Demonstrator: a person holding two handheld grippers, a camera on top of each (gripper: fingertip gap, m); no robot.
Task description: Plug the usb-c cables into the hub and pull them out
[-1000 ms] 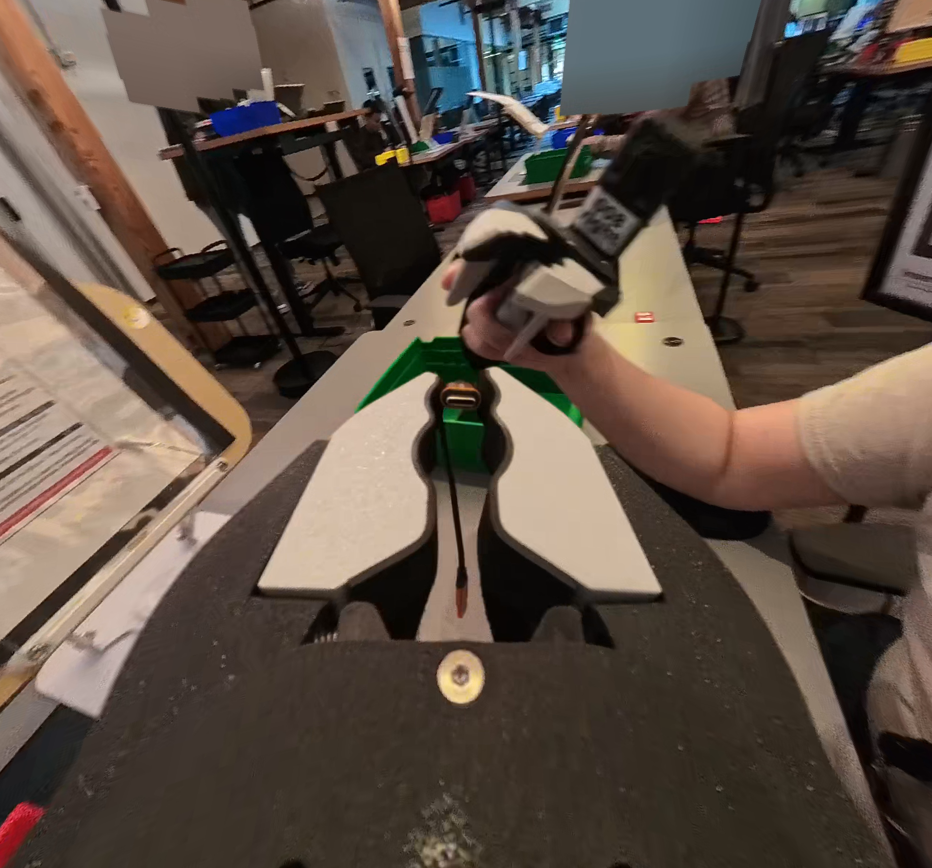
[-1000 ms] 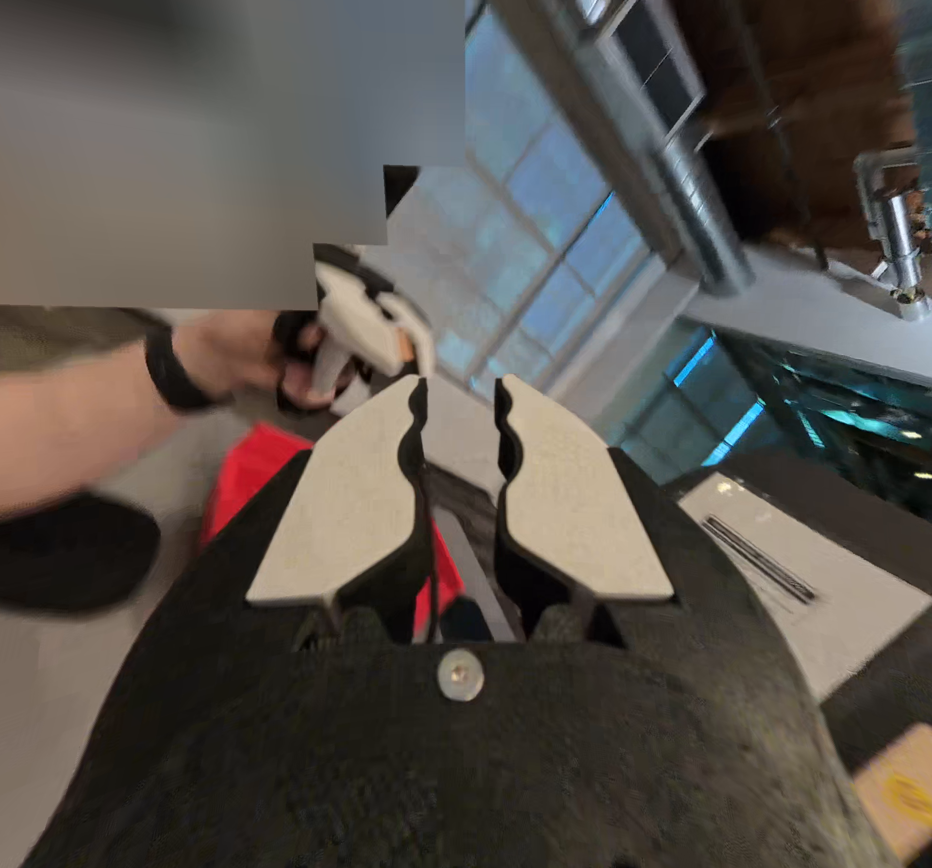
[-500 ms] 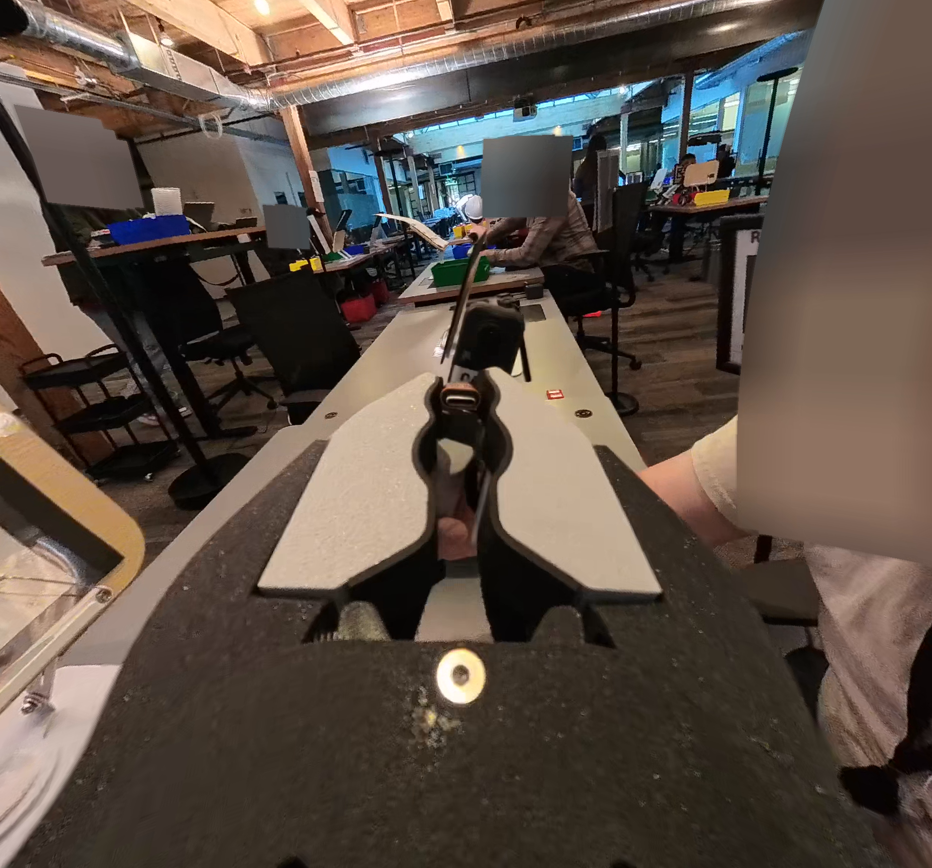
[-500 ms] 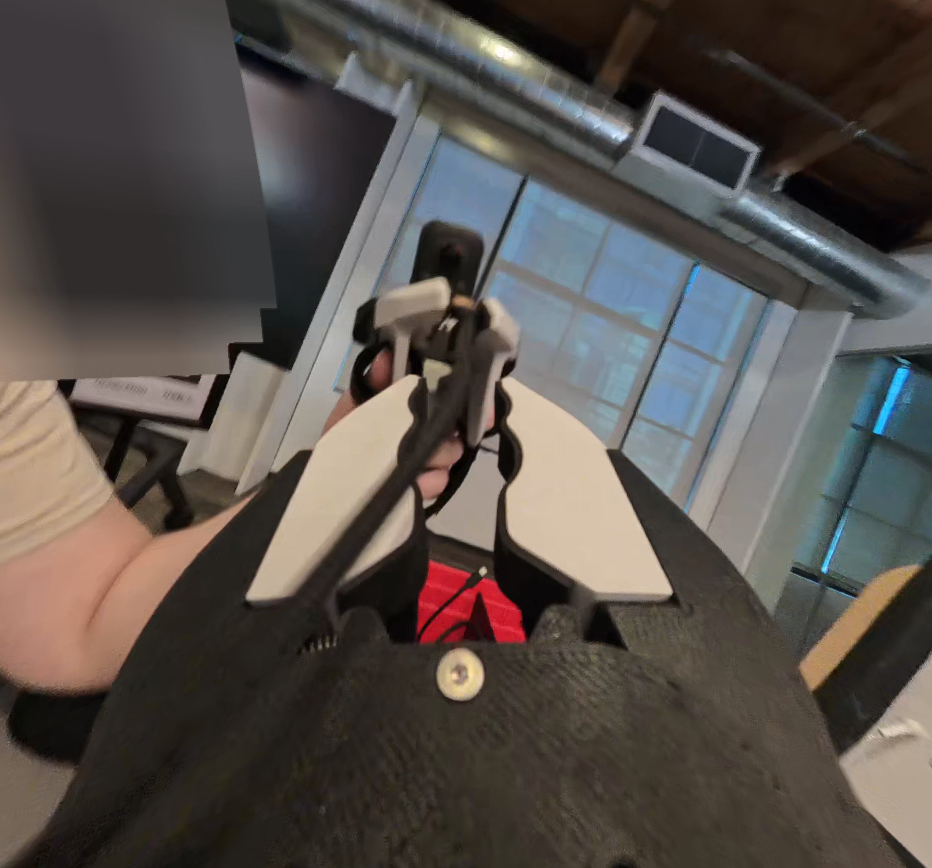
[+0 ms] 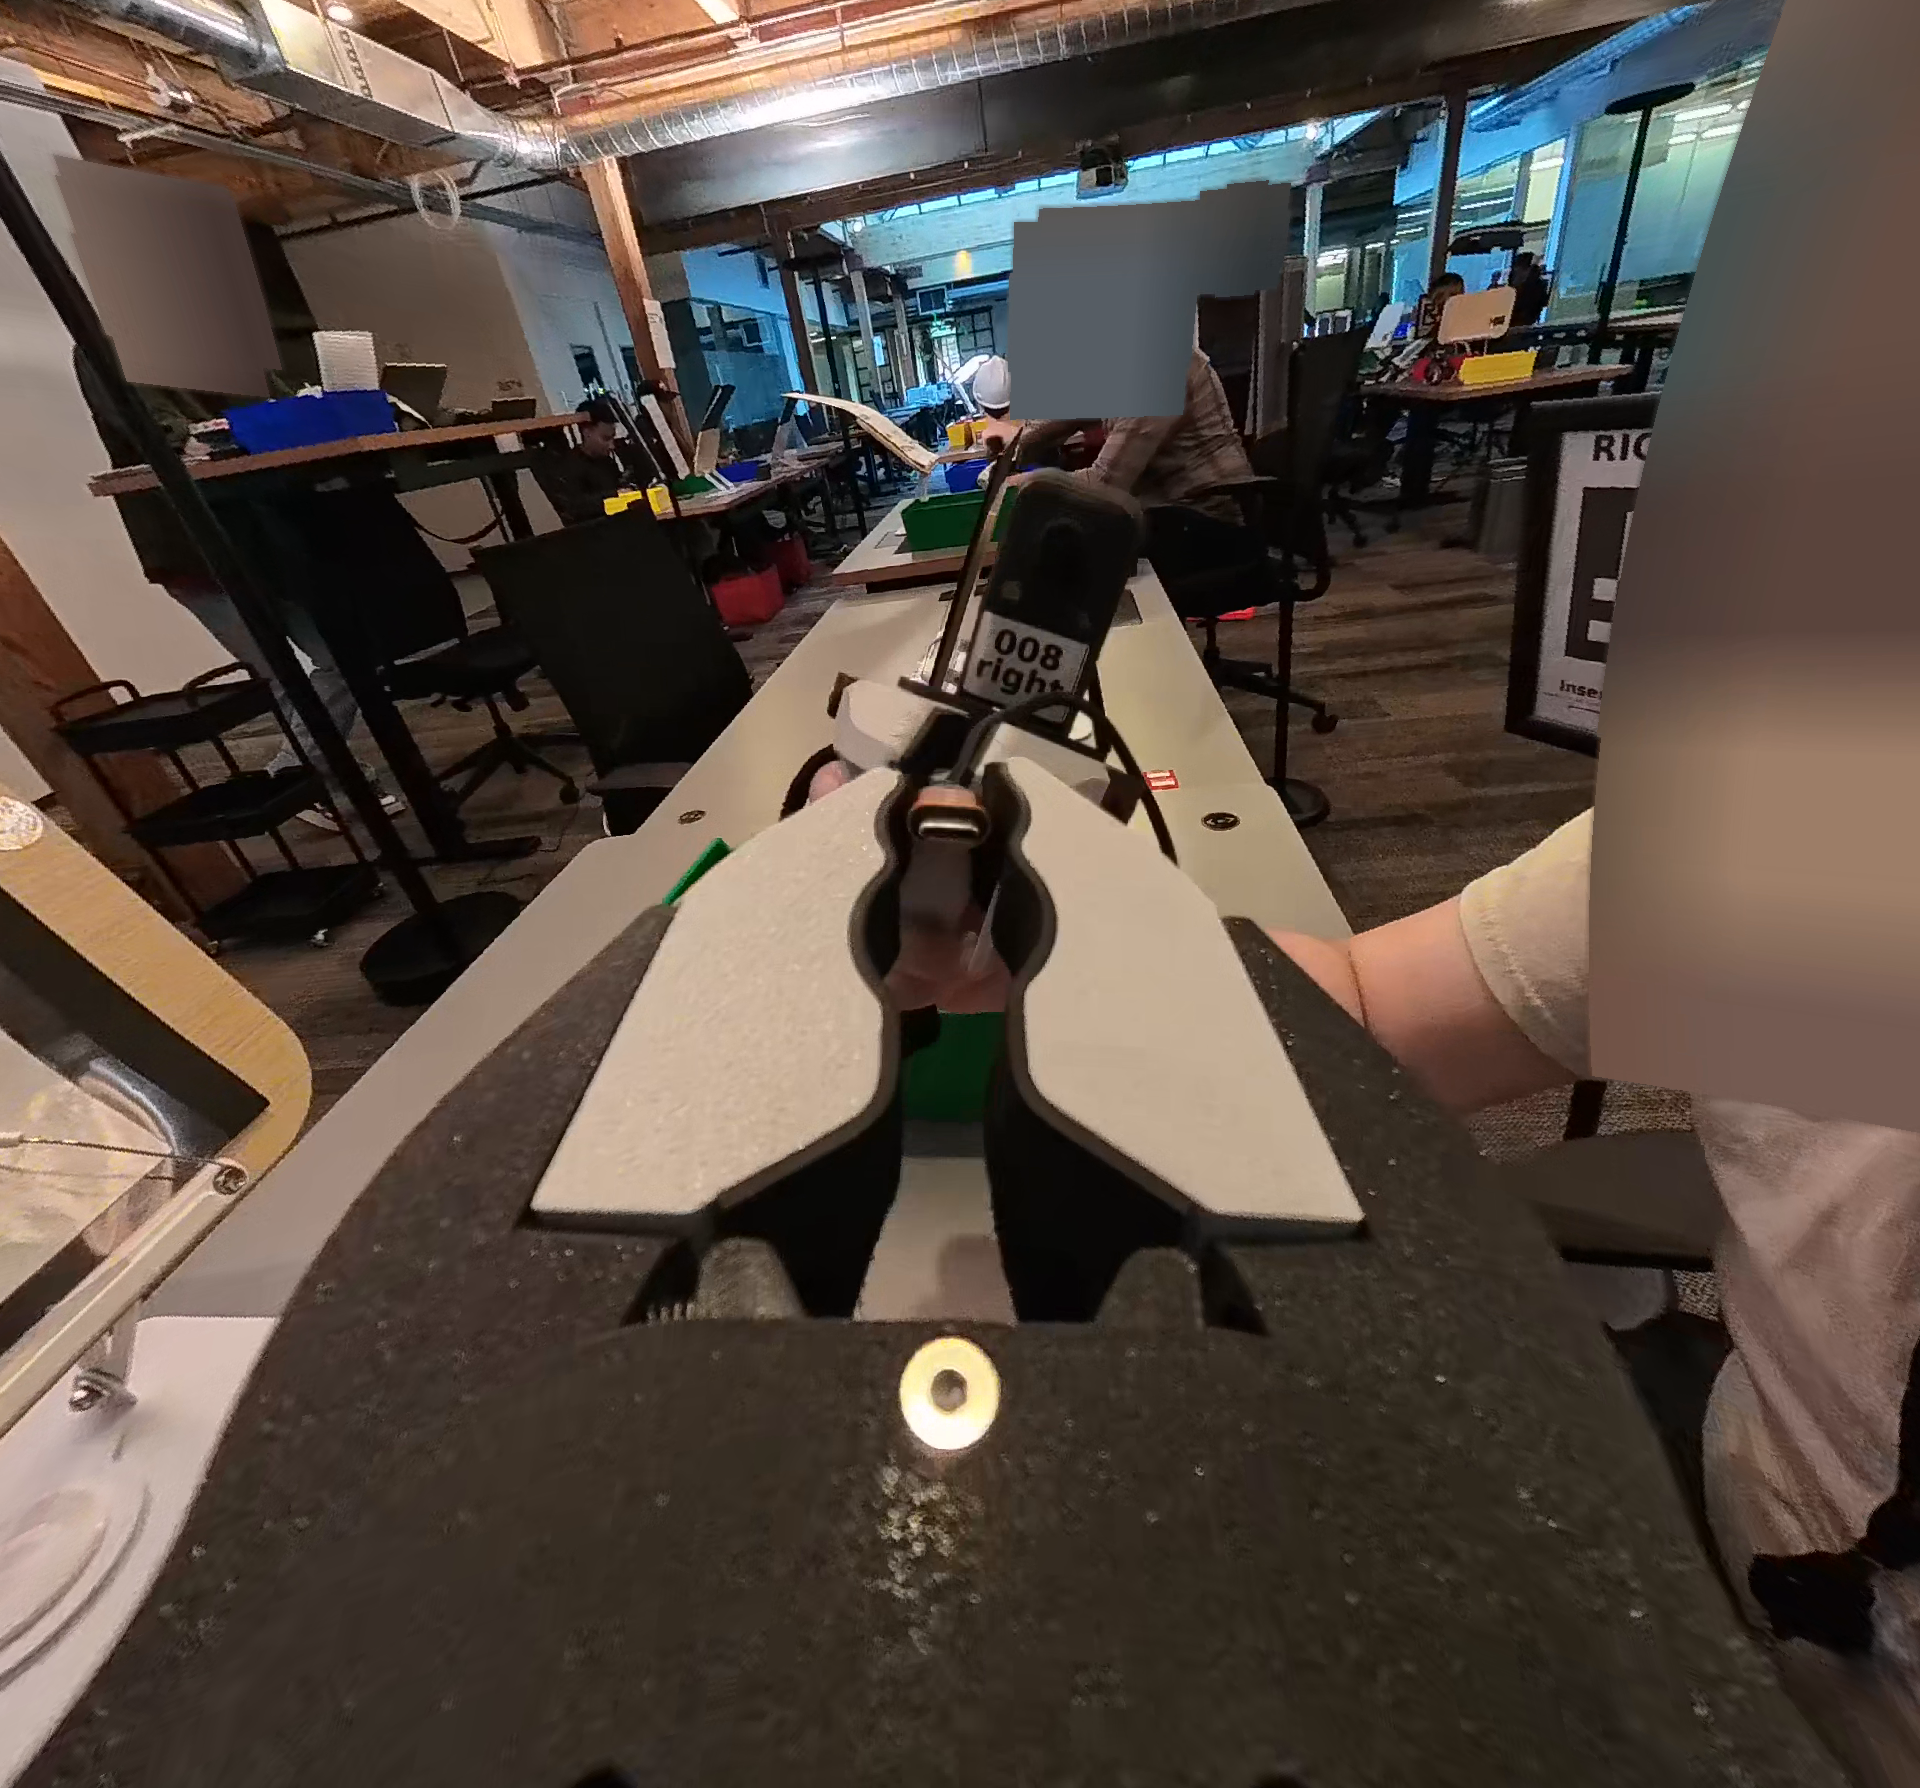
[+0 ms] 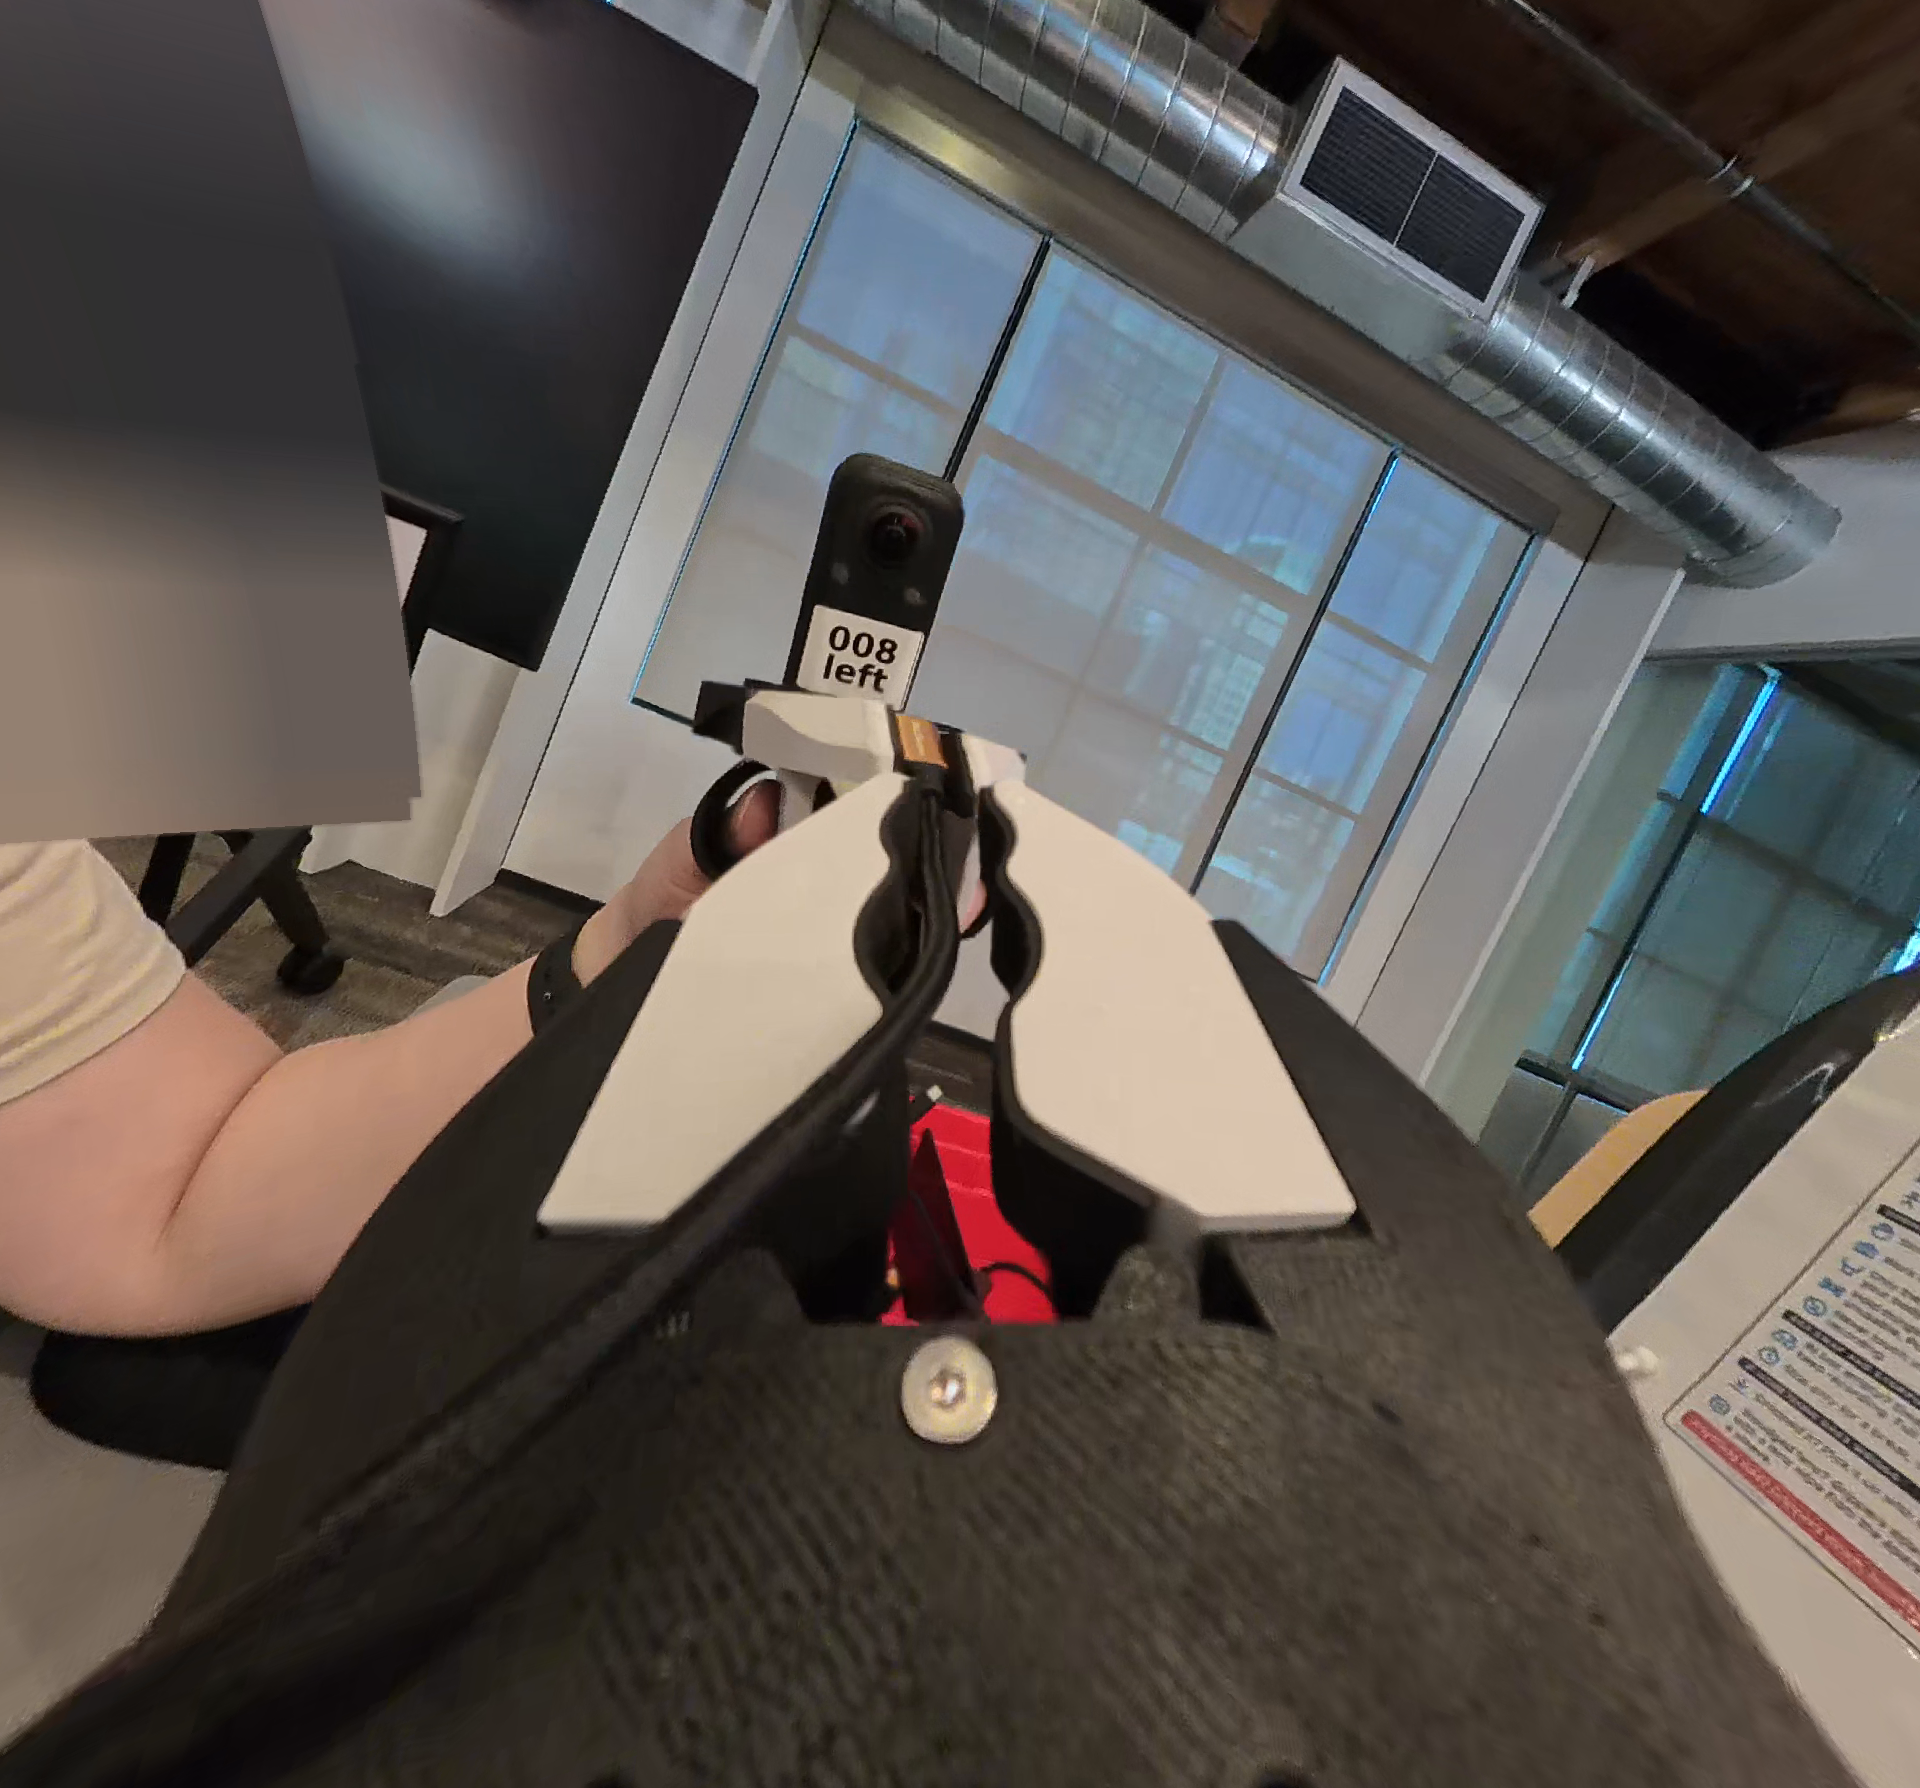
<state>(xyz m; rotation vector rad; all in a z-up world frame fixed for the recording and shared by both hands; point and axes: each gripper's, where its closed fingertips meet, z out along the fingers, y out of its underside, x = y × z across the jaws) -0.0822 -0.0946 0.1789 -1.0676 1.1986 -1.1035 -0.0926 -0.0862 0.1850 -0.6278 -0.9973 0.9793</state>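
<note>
Both tools are up in the air, facing each other nose to nose. My left gripper [image 5: 948,803] is clamped tight on a copper-coloured connector [image 5: 945,822], whose oval metal mouth points back at my lens. That connector is my landmark. Running straight off its far side is the black cable [image 6: 914,969]. My right gripper [image 6: 940,798] is closed down on that cable just past the connector, with the slack trailing back over the right tool's black body. I can't tell from either view whether this connector is the hub's or a plug. Above and beyond the connector in the left wrist view rises the right tool's black camera [image 5: 1049,575] with a white sticker [image 5: 1027,668] in bold black print. In the right wrist view, the left tool's camera [image 6: 883,543] rises above the connector with a matching sticker [image 6: 857,658]. My left hand [image 6: 717,855] grips the handle just below the connector. Well below the connector are a green bin [image 5: 940,1073] on the long white table [image 5: 1226,865] and, in the right wrist view, a red bin [image 6: 977,1208]. Far down to the right of the connector in that view lies a printed sheet [image 6: 1818,1375], its text too small and skewed to read.
</note>
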